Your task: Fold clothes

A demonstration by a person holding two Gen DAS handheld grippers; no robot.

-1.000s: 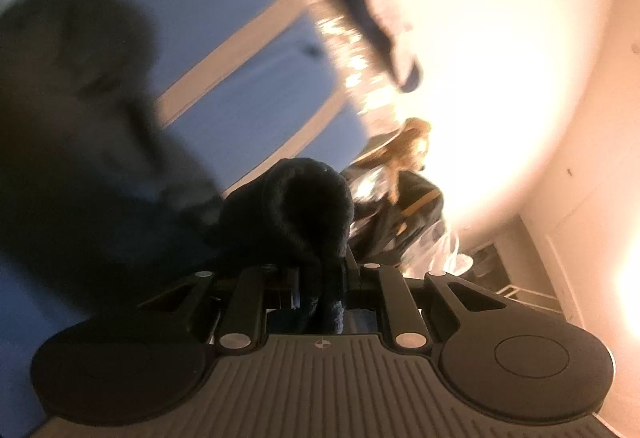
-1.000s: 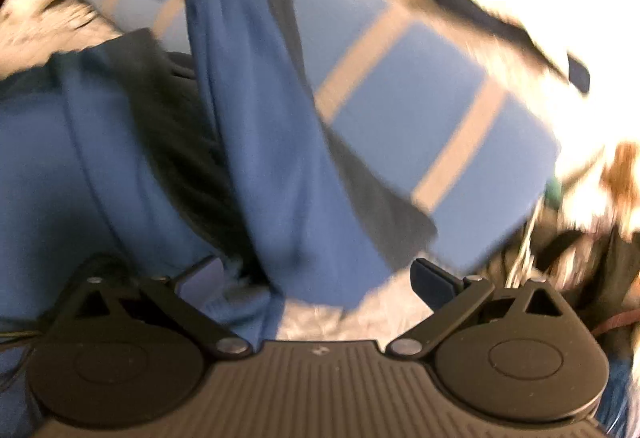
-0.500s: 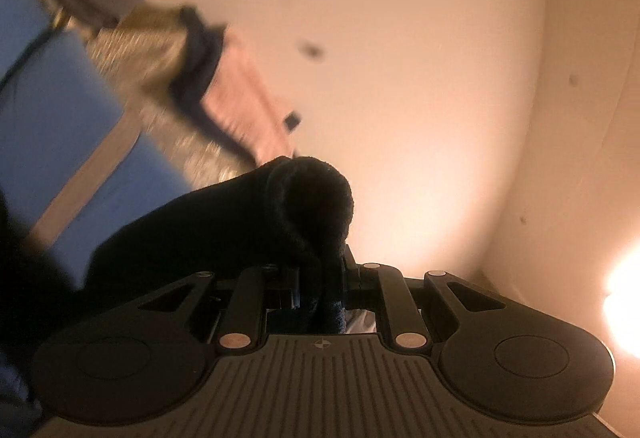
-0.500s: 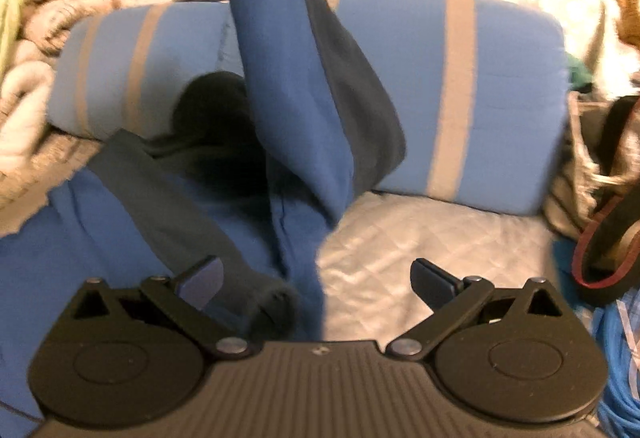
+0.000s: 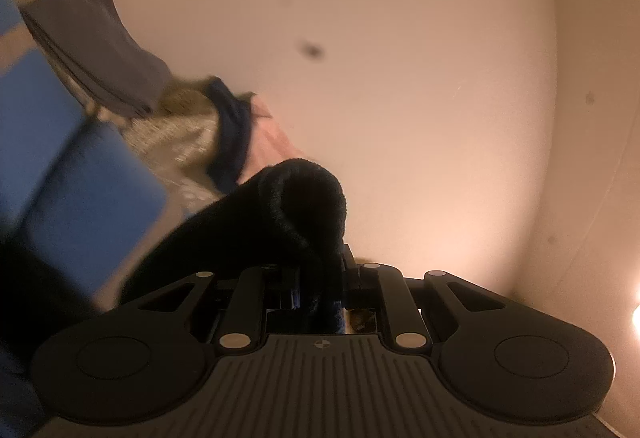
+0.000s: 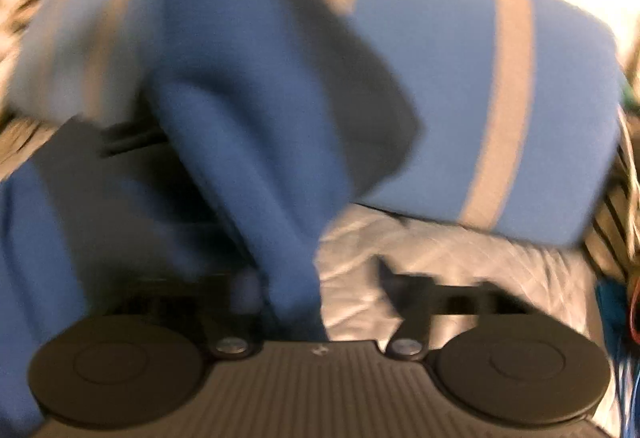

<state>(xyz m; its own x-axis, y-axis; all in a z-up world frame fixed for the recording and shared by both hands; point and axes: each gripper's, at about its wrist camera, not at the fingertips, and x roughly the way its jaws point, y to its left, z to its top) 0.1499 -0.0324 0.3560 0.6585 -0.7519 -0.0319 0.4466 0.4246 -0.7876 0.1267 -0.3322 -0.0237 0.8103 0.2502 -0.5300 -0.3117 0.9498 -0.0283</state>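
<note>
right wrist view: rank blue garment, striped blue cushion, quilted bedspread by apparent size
1. blue garment, though it hangs nearest the lens, which inflates it
2. striped blue cushion, close behind; motion blur leaves the order of these two unsure
3. quilted bedspread, smallest visible patch

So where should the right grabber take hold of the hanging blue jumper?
Low on the jumper, at the narrow strip by its bottom edge. Come straight in from the front: that strip hangs almost upright between the open fingers of the right gripper, while the left gripper pinches the dark cuff.
</note>
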